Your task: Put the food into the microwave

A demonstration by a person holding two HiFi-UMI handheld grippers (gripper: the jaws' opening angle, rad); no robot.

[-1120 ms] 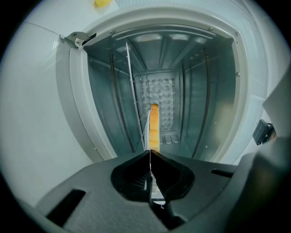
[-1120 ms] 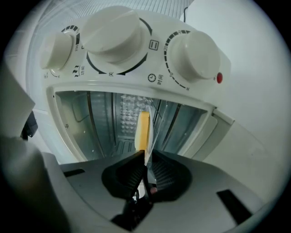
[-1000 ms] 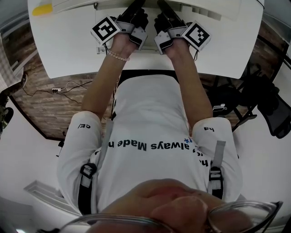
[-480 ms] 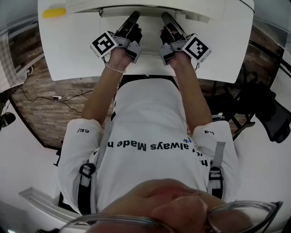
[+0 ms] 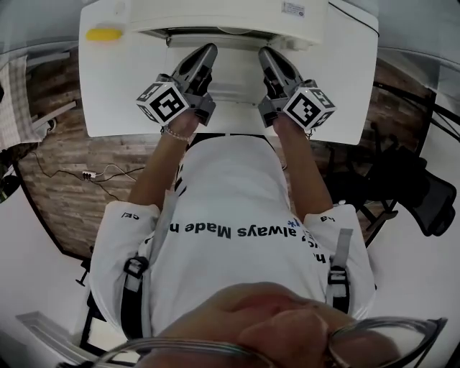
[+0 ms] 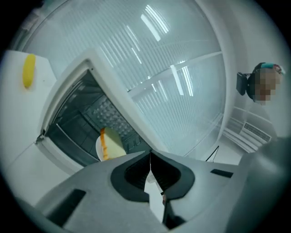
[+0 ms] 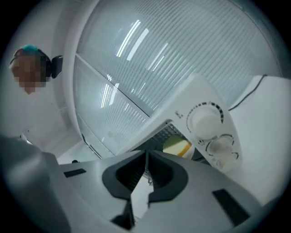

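1. At 12 o'clock in the head view: white microwave [image 5: 237,11] at the far edge of a white table [image 5: 115,93].
2. Just below it, at 11 o'clock: left gripper [image 5: 207,52], pointed toward the microwave, with its jaws pressed together tip to tip and nothing gripped.
3. At 1 o'clock, beside it but not touching: right gripper [image 5: 264,54], with its jaws likewise closed on nothing.
4. Inside the open microwave cavity: pale food [image 6: 111,143] with an orange edge on a white plate [image 6: 97,149], at 10 o'clock from the left jaws.
5. At 10 o'clock on the table, well apart from both grippers: a yellow object [image 5: 104,34].
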